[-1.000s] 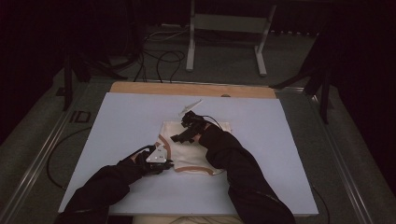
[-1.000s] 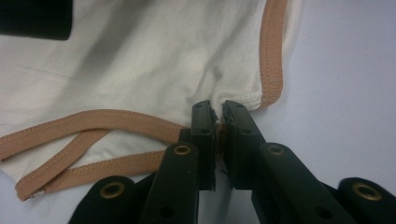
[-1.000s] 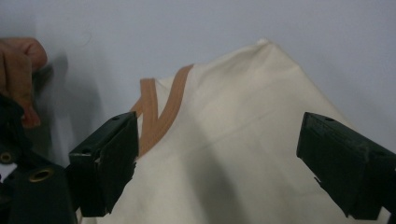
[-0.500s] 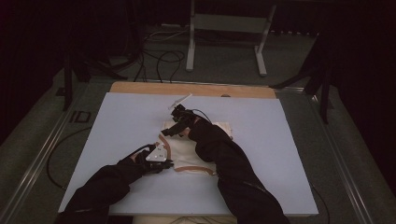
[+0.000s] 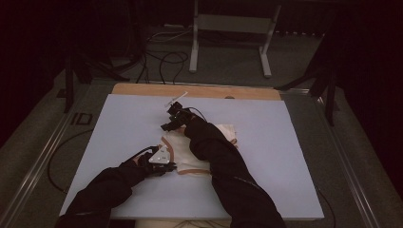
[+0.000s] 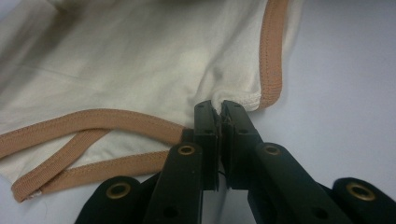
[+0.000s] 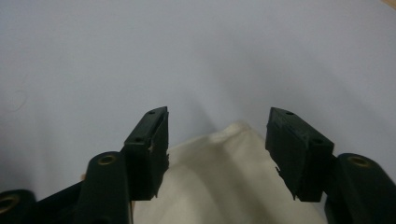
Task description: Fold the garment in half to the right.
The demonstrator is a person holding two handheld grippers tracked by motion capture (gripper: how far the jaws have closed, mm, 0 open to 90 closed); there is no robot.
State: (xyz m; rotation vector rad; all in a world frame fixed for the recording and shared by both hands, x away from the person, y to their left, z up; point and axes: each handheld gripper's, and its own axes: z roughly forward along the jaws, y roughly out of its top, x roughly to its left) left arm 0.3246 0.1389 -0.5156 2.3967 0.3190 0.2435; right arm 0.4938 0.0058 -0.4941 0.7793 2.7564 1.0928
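The left gripper [image 6: 219,112] is clamped on the near-left edge of the garment [image 6: 140,60], while the right gripper [image 7: 217,140] has been closing its jaws, not yet touching, around the far corner.

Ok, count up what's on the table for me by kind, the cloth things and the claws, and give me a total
Cream garment with tan trim: 1
Claws: 2, the left claw shut on the garment's edge, the right claw with jaws apart around a cloth corner, just been closing
Total: 3
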